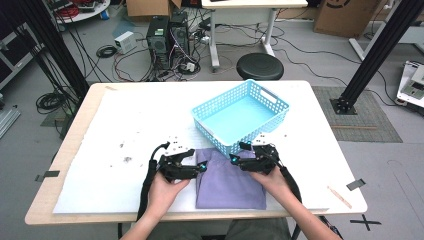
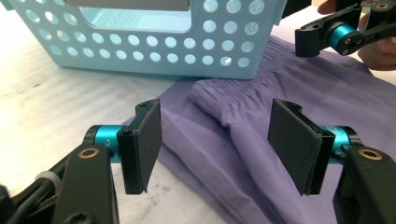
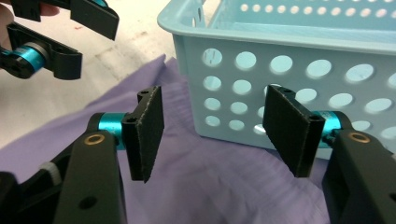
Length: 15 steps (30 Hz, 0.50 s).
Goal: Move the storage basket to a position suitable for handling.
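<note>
A folded purple cloth (image 1: 230, 182) with an elastic band lies flat on the white table cover near the front edge. Just behind it stands an empty light-blue perforated basket (image 1: 272, 107). My left gripper (image 1: 200, 165) hovers at the cloth's far left corner, jaws open, nothing between them. My right gripper (image 1: 234, 159) hovers at the cloth's far edge by the basket, also open and empty. In the left gripper view the left gripper (image 2: 217, 144) frames the cloth (image 2: 261, 102) below the basket (image 2: 154, 46). In the right gripper view the right gripper (image 3: 215, 135) faces the basket wall (image 3: 289, 70) above the cloth (image 3: 210, 186).
A small wooden stick (image 1: 339, 196) lies at the table's front right. Small dark specks (image 1: 127, 159) dot the cover at the left. Beyond the table stand a black stool (image 1: 260, 66), computer towers (image 1: 167, 40) with cables, and a white desk (image 1: 250, 5).
</note>
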### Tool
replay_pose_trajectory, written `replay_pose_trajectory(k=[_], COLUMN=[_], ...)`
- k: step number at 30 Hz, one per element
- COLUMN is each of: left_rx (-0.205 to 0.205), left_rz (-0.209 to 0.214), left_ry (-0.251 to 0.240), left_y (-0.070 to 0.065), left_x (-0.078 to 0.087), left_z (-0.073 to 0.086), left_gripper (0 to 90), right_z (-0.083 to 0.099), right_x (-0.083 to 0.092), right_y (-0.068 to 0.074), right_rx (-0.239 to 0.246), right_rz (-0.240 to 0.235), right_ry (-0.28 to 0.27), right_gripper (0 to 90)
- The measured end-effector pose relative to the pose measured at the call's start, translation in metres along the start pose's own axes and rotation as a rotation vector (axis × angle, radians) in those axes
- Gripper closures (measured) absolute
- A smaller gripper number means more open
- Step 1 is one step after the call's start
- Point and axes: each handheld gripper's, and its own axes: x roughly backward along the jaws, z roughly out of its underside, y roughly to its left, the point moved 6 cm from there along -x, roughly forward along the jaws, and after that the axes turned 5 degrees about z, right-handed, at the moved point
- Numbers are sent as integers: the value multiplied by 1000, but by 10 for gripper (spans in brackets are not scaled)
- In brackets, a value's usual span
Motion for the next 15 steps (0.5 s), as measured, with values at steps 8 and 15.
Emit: replay_pose_trajectory(k=[8, 15], left_rx=[24, 36], left_rz=[-45, -70], left_ry=[-24, -35], left_y=[11, 21], left_x=[7, 11], left_z=[-1, 0], left_gripper=[356, 356], right_z=[-17, -29], right_x=[-27, -48], right_y=[19, 30], right_rx=[6, 1], right_rz=[-12, -25], right_ry=[23, 47], right_gripper=[383, 405])
